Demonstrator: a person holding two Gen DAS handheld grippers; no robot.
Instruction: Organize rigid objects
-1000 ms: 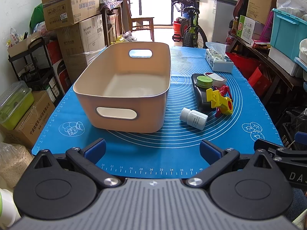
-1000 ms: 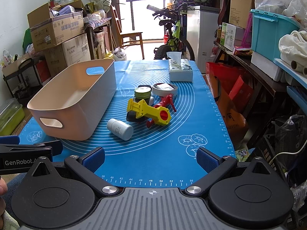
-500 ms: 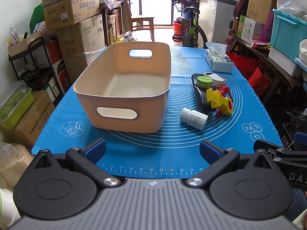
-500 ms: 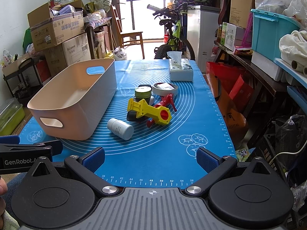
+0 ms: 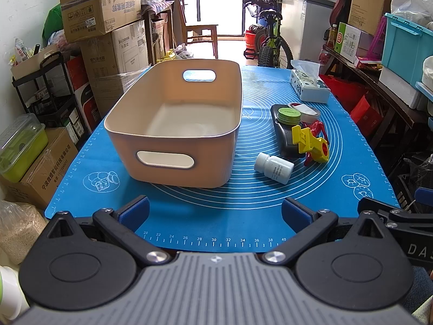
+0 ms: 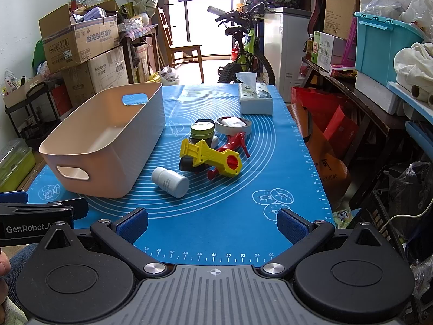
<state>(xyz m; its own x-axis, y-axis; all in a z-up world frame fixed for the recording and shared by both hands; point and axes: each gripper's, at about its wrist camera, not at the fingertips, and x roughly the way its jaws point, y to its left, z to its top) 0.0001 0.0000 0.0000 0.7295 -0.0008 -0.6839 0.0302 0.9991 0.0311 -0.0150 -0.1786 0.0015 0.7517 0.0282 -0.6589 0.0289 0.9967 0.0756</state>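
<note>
Left gripper and right gripper: both held with jaws wide apart, holding nothing, at the near edge of the blue silicone mat. Beyond, a white plastic pill bottle lies on its side just beside the beige plastic bin. Only the left view shows the bin's bare floor; the right view shows the yellow plastic tool lying over the red toy figure. Nothing has moved since the earlier frames
</note>
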